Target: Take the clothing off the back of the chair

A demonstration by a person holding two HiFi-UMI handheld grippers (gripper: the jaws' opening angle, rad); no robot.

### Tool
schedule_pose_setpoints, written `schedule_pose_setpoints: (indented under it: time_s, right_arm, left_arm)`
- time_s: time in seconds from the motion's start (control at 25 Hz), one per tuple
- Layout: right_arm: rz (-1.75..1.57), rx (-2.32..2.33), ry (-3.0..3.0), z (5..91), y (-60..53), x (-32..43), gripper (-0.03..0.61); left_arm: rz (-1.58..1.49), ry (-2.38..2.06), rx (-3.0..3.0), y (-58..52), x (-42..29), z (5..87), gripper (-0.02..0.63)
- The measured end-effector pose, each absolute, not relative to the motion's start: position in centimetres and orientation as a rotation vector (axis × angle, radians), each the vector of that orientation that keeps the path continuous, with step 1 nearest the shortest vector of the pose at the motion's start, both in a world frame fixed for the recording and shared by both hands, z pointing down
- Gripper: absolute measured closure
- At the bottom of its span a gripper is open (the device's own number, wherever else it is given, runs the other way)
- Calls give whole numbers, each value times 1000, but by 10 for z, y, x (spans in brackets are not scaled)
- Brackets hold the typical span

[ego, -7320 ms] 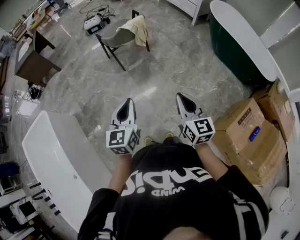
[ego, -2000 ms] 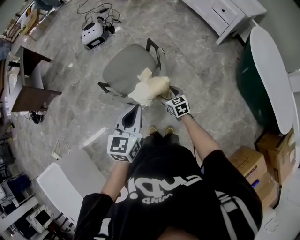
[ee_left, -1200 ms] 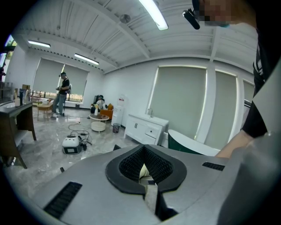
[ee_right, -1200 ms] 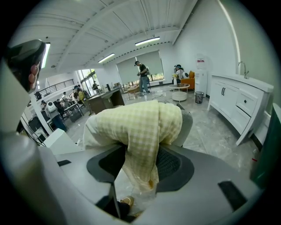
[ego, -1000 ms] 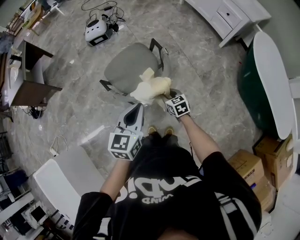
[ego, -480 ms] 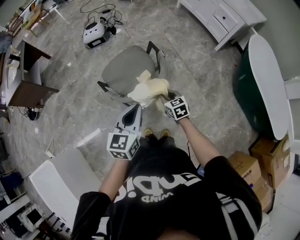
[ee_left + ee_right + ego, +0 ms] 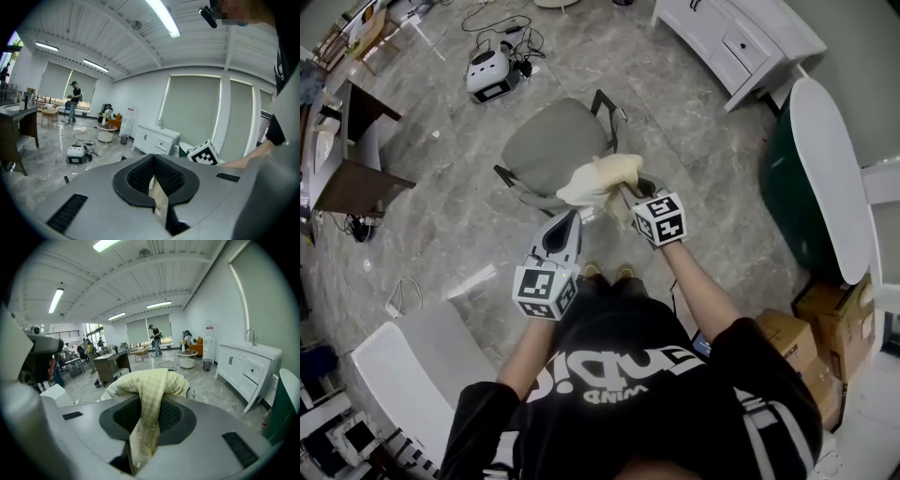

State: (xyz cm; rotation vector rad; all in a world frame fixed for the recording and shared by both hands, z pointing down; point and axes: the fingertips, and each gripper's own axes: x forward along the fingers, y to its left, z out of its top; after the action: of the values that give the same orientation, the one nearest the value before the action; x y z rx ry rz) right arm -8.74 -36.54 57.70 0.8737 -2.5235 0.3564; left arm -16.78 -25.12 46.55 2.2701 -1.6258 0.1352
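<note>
pale yellow clothing [image 7: 600, 180] bunched at back of the grey chair [image 7: 544, 145].

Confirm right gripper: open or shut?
Shut on the cloth: the right gripper has just been closing, and its jaws pinch a yellow fold.

The right claw [image 7: 625, 192], jaws just closing on the clothing [image 7: 598, 178], has raised it.
</note>
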Motion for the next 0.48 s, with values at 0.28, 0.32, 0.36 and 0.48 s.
schedule_pose_setpoints:
  time_s: [0.28, 0.32, 0.36, 0.48]
  right_arm:
    - [242, 961, -2649, 481, -379, -89, 492]
    - [221, 973, -2665, 467, -379, -88, 492]
    - [200, 985, -2679, 452, -379, -87, 492]
    - [140, 1025, -2733, 406, -380, -81, 491]
  left_arm:
    - [105, -1626, 2282, -245, -164, 460, 598]
    - [101, -1626, 2287, -245, -163, 458, 598]
    - [97, -1625, 2291, -244, -162, 456, 598]
    - [84, -1626, 2304, -244, -159, 450, 598]
